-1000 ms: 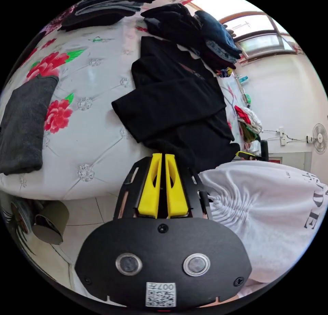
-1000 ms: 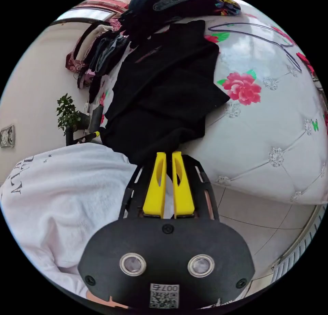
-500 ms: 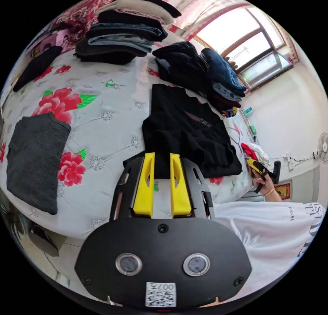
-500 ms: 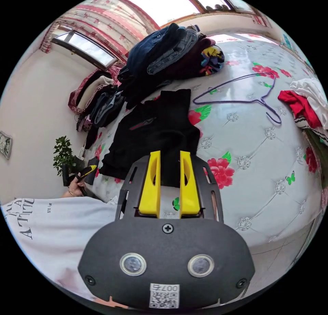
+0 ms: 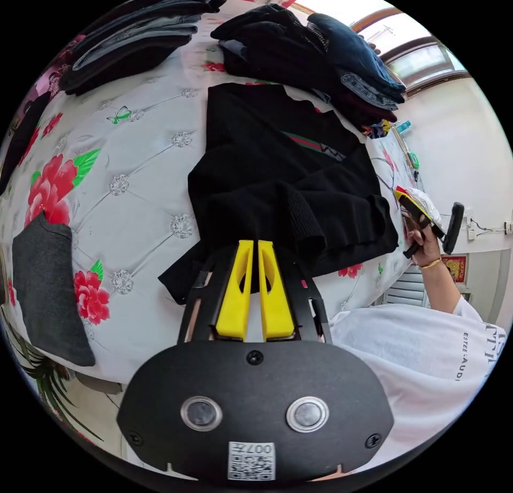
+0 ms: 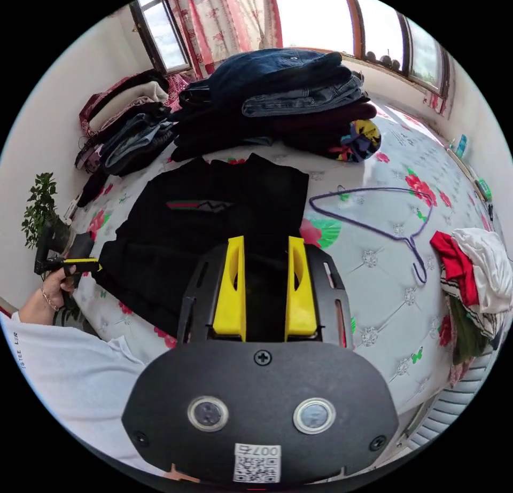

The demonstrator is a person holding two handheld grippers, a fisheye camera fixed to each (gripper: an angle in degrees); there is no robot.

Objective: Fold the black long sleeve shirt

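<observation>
**Partly folded: black shirt on the flowered bed**

Now the black long sleeve shirt (image 5: 288,183) lies on the bed (image 5: 133,194), whose white quilted cover is printed with red flowers. Its lower part is doubled up over the body, and a ribbed cuff sits on top near the front edge. A small striped emblem shows on the chest in both views.

The left hand-held gripper (image 5: 255,245) has its yellow jaws nearly together, with only a thin slit between them. Their tips sit at the near edge of the black fabric, but whether they pinch the cloth cannot be told. In the right gripper view this same tool appears small at the far left, held in a person's hand (image 6: 56,284).

The right hand-held gripper (image 6: 264,242) holds its jaws apart with a clear gap, hovering over the shirt's near side; black fabric shows between the jaws. The person's other hand (image 5: 427,242) holds it in the left gripper view, beyond the shirt.

Behind the shirt stands a pile of folded dark clothes and jeans (image 6: 288,98). A purple wire hanger (image 6: 374,215) lies flat beside the shirt, and a heap of red and white garments (image 6: 475,268) lies past it. A folded grey garment (image 5: 48,290) rests near the bed's edge.
</observation>
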